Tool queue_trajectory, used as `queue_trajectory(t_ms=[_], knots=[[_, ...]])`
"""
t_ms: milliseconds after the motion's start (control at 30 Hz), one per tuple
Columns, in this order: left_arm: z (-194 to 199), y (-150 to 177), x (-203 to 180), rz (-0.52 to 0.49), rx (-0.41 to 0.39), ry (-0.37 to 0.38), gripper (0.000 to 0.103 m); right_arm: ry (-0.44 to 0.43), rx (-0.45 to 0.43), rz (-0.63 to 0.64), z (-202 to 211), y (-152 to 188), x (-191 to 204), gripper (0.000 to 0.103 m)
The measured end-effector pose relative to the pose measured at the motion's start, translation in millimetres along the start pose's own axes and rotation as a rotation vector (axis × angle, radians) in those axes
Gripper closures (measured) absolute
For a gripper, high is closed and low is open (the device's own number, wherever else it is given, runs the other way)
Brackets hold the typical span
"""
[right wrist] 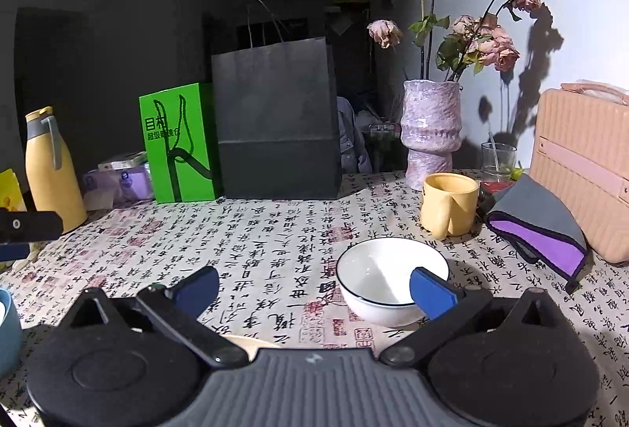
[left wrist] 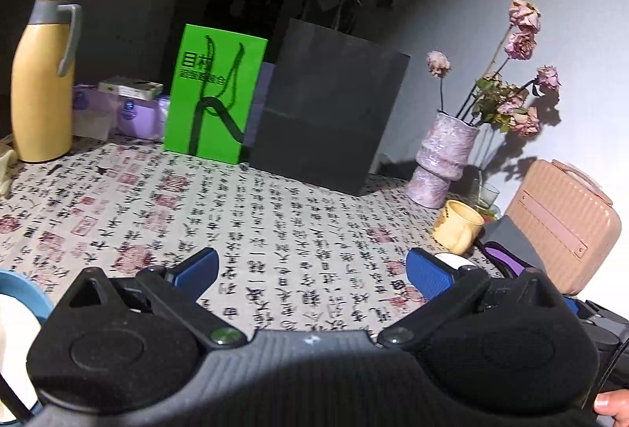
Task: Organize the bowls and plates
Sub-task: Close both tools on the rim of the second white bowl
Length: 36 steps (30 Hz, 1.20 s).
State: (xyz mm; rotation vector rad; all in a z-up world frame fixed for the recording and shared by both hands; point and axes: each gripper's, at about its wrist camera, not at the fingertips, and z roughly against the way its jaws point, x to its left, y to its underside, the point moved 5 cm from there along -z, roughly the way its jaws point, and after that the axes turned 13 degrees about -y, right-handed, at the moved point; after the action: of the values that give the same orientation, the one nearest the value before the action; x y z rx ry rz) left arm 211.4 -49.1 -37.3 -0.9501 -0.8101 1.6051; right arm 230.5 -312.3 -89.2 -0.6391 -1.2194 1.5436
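Observation:
A white bowl (right wrist: 387,279) with a thin dark rim stands on the calligraphy tablecloth in the right wrist view. My right gripper (right wrist: 314,289) is open, and its right blue finger (right wrist: 432,291) overlaps the bowl's near right side. At the lower left edge sits a blue dish (right wrist: 8,332). In the left wrist view my left gripper (left wrist: 310,275) is open above bare cloth, holding nothing. A blue-rimmed plate or bowl with a white inside (left wrist: 17,325) lies at its far left. A sliver of the white bowl (left wrist: 452,259) shows behind its right finger.
A yellow mug (right wrist: 448,205), a purple vase of dried roses (right wrist: 430,132), a glass (right wrist: 497,162), a grey-purple pouch (right wrist: 538,226) and a pink case (right wrist: 585,167) crowd the right. A black paper bag (right wrist: 275,120), green box (right wrist: 177,148) and yellow flask (right wrist: 53,171) line the back.

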Motion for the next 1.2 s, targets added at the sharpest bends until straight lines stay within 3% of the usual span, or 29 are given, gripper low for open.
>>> queue_trajectory(t_ms=[767, 1200], knots=[[-47, -10, -78, -0.079, 0.067, 0.063, 0.000, 0.027, 0.036, -0.068, -12, -17, -53, 0.000], [-79, -15, -122, -0.135, 0.114, 0.052, 0.000, 0.073, 0.127, -0.143, -38, -25, -85, 0.000]])
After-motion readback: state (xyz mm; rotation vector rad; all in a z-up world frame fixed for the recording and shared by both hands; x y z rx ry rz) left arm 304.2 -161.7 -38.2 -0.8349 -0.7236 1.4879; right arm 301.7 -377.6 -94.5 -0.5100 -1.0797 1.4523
